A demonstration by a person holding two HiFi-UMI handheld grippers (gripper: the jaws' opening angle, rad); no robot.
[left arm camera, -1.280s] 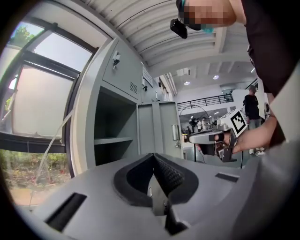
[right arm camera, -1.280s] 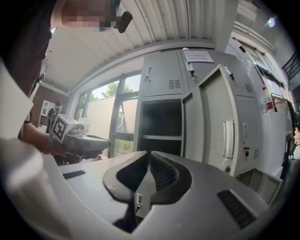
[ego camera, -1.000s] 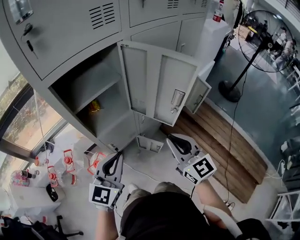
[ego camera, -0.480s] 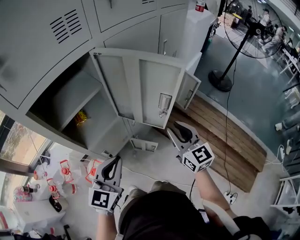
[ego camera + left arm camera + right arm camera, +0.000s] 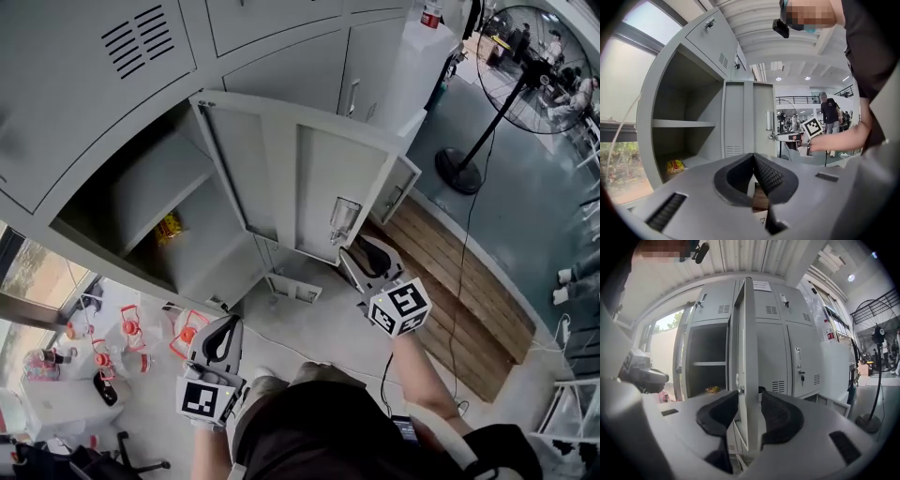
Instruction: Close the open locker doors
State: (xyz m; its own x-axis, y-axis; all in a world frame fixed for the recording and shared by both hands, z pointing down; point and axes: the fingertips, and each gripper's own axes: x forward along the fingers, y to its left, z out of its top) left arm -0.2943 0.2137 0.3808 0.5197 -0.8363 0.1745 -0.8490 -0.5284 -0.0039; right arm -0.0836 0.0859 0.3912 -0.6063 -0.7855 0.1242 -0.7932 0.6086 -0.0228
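Edge of locker door (image 5: 751, 348) sits between right tongs (image 5: 749, 394), just opening, ungripped; left tongs (image 5: 753, 157) clenched, empty.

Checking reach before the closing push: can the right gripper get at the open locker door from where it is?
Probably yes. The right gripper has just been opening its jaws, and the free edge of the open locker door stands between them, not clamped as far as I can see. Nothing blocks the way.
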